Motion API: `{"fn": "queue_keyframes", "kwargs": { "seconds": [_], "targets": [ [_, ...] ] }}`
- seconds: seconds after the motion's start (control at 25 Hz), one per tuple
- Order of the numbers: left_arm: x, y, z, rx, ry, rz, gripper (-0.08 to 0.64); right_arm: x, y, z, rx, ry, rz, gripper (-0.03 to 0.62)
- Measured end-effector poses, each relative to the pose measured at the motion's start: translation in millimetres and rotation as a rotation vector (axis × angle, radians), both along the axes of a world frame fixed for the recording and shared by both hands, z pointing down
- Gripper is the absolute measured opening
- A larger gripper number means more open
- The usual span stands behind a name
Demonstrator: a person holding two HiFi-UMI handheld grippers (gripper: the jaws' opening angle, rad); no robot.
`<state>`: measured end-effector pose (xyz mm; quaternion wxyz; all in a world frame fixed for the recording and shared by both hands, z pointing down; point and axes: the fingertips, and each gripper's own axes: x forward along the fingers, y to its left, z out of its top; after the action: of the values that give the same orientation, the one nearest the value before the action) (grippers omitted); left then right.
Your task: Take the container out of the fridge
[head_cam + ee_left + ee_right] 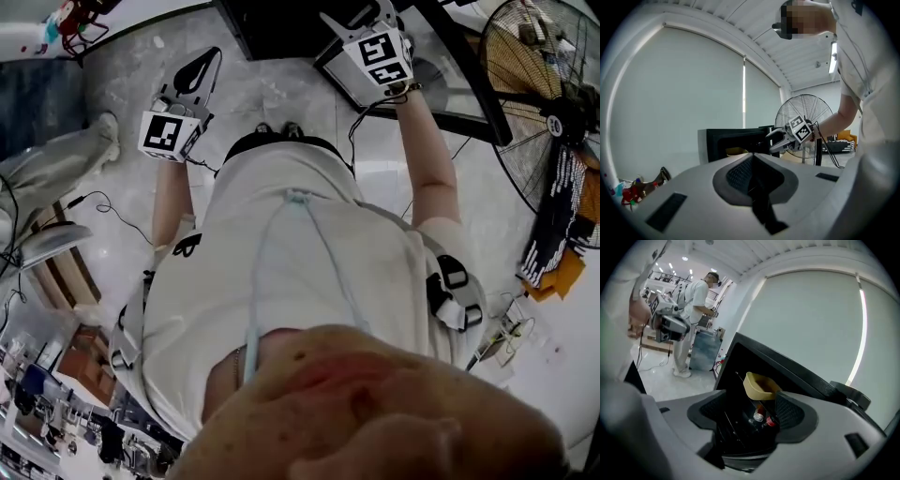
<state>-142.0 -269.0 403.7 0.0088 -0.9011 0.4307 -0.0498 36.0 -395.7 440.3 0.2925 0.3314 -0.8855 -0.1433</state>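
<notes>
The black fridge (754, 362) stands open in front of me. On a shelf inside sits a tan container (760, 385), upright, with red-capped bottles (763, 418) below it. My right gripper (752, 416) is open and held short of the fridge mouth, with the container showing between its pads and not touching them. In the left gripper view the fridge (723, 143) and the container (736, 151) lie farther off, with the right gripper (777, 139) beside the opening. My left gripper (752, 164) is shut on nothing. In the head view the left gripper (195, 77) and the right gripper (367, 21) are raised before my body.
A large standing fan (548, 122) is to the right of the fridge. Cables (103, 211) trail on the pale floor. A person (693, 324) stands at a bench in the background on the left. A window blind (693, 93) hangs behind the fridge.
</notes>
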Motion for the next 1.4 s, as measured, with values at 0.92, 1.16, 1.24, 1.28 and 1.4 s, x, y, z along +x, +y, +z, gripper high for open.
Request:
{"fn": "queue_keyframes", "kwargs": {
  "seconds": [0.92,1.16,1.24,1.28,1.4],
  "targets": [
    [-40.6,-7.8,11.2,-0.028,-0.003,-0.073,0.008,-72.5,-79.0,73.9,0.301,0.569,-0.156,0.313],
    [-45.4,-9.8,1.3,-0.018,0.034,-0.089,0.008,-76.7,-90.0,83.7,0.330,0.675,-0.197,0.313],
    [-47.3,-8.6,-0.7,-0.015,0.031,-0.092,0.008,-77.3,-90.8,86.1,0.336,0.700,-0.210,0.311],
    [-48.7,-8.7,-0.2,-0.016,0.029,-0.095,0.008,-77.4,-91.6,88.5,0.338,0.714,-0.216,0.311],
    [-52.0,-8.4,1.9,-0.023,0.033,-0.106,0.008,-77.2,-97.0,93.5,0.345,0.746,-0.225,0.297]
  ]
}}
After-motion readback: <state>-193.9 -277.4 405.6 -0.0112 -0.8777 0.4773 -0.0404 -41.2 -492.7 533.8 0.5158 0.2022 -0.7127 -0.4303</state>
